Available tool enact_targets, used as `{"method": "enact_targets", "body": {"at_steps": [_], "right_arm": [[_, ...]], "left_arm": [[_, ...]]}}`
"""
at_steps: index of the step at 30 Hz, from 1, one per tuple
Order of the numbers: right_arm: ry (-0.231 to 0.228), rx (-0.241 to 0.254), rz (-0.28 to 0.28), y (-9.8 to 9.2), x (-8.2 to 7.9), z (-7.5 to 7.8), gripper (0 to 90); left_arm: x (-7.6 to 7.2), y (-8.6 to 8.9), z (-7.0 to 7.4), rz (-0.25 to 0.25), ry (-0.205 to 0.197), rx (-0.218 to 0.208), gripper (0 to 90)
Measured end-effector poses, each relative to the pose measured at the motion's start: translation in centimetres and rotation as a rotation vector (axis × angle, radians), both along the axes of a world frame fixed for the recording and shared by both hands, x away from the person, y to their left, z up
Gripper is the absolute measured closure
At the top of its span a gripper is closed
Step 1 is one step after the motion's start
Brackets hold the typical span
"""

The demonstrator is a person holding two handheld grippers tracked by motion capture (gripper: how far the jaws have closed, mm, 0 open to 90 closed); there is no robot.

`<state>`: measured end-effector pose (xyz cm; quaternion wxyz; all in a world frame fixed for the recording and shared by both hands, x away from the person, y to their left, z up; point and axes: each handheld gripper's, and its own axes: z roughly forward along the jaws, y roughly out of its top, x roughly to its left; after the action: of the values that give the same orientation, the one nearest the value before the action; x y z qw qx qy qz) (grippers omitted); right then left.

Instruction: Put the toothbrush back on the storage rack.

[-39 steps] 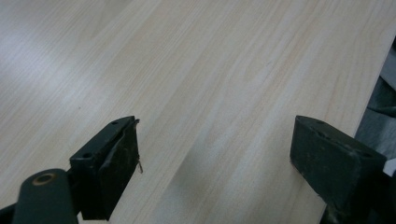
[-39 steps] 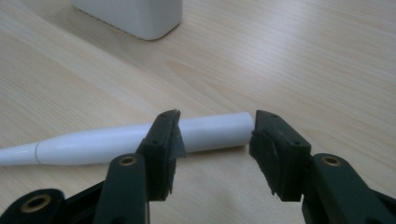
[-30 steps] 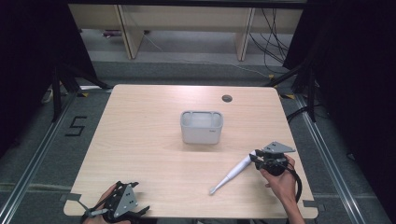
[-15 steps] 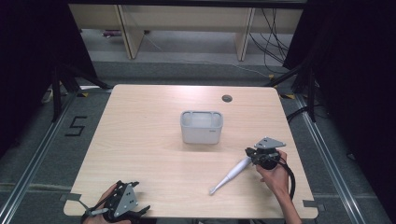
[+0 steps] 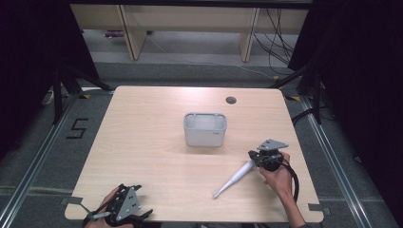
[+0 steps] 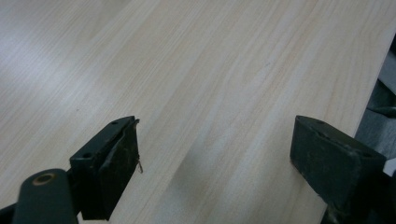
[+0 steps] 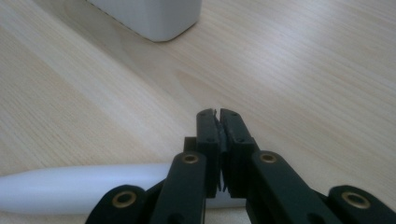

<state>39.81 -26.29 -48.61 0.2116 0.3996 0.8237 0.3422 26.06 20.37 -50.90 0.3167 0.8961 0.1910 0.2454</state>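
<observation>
A long white tool with a tapered tip lies slanted on the wooden table at the right front. My right gripper sits at its thick upper end, held by a hand. In the right gripper view the jaws are pressed flat together with nothing between the pads, and the white tool passes underneath their linkage. A white rectangular container stands mid-table, and its corner lies ahead of the right gripper. My left gripper rests at the near left edge, open over bare wood.
A round cable hole sits in the table's far right part. Dark curtains flank the table, and shelving with cables stands behind it. In the left gripper view the table's edge runs close on the right.
The right gripper has shifted slightly left over the tool's thick end, and its top plate has turned a little. The tool, the container and the left gripper have stayed put.
</observation>
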Motion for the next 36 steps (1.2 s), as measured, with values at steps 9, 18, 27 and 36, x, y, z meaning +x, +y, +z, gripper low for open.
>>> {"method": "enact_targets", "body": {"at_steps": [9,18,27,36], "right_arm": [[0.018,-0.034,0.004,0.1,0.0,-0.3,87.3],[0.036,-0.057,0.008,0.0,-0.1,-0.4,87.4],[0.059,-0.06,0.026,0.2,-0.7,-0.5,87.5],[0.073,-0.062,0.029,-0.4,-1.2,-0.5,87.5]], "left_arm": [[-0.1,0.0,0.0,-0.001,0.004,-0.004,15.0],[-0.2,0.0,0.1,-0.006,0.009,-0.015,15.1],[-0.2,0.0,0.2,-0.002,-0.004,-0.004,15.0],[-0.2,0.0,0.2,-0.006,-0.002,-0.009,15.0]]}}
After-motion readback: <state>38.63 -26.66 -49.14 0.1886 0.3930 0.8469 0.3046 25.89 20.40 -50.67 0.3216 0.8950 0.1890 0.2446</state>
